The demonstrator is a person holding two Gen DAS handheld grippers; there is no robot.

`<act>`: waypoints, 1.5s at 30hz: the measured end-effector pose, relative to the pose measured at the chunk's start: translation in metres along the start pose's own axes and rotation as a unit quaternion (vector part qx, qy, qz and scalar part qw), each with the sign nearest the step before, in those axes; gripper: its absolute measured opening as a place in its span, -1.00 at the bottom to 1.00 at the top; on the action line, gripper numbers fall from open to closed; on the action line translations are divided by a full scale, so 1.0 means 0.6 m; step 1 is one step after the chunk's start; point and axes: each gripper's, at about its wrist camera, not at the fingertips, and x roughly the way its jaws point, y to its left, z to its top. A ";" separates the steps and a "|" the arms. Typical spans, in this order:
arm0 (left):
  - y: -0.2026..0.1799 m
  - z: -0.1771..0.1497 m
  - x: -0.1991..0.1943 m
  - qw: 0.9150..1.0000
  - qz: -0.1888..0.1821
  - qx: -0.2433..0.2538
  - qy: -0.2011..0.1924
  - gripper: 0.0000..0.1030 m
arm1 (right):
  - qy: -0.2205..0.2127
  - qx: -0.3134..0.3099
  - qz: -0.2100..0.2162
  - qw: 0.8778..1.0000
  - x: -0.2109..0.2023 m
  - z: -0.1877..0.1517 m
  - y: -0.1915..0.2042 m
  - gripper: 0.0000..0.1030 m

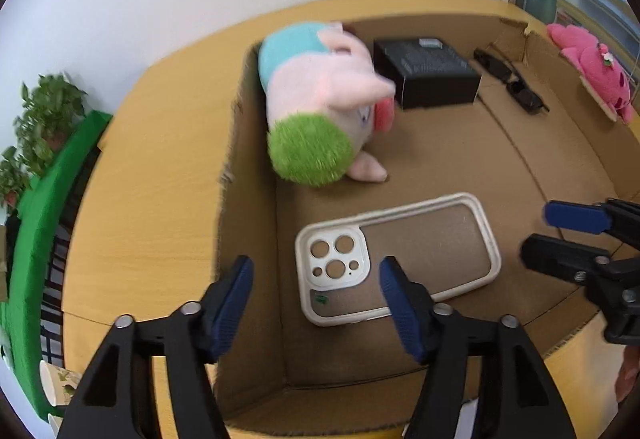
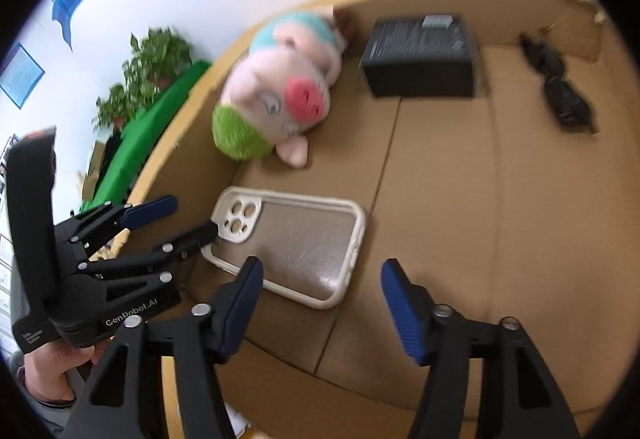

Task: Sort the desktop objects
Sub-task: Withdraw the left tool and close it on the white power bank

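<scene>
Evidently both tools, left tool (image 1: 316, 303) and right tool (image 2: 322, 305), stand apart and empty, since the phone case (image 1: 400, 259) already lies flat inside the cardboard box (image 1: 248, 159).

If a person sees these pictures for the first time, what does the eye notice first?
First the plush pig with green hair, lying at the left wall of the cardboard box. Then the white phone case flat on the box floor, near both open tongs, and the black box at the back.
</scene>
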 end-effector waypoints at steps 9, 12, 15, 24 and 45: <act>0.023 -0.083 -0.210 0.972 -0.060 -0.098 -0.204 0.99 | -0.143 -0.072 -0.118 0.980 -0.169 -0.083 0.043 0.58; 0.013 -0.101 -0.242 0.965 -0.074 -0.103 -0.229 0.99 | -0.158 -0.073 -0.123 0.977 -0.193 -0.090 0.049 0.58; 0.006 -0.109 -0.253 0.965 -0.088 -0.106 -0.224 0.99 | -0.162 -0.068 -0.117 0.977 -0.203 -0.100 0.050 0.58; -0.020 -0.136 -0.257 0.970 -0.092 -0.088 -0.206 0.99 | -0.157 -0.070 -0.116 0.978 -0.208 -0.120 0.059 0.58; -0.098 -0.281 -0.065 0.993 -0.112 -0.034 0.014 0.40 | -0.084 -0.024 -0.077 0.993 -0.158 -0.201 0.018 0.58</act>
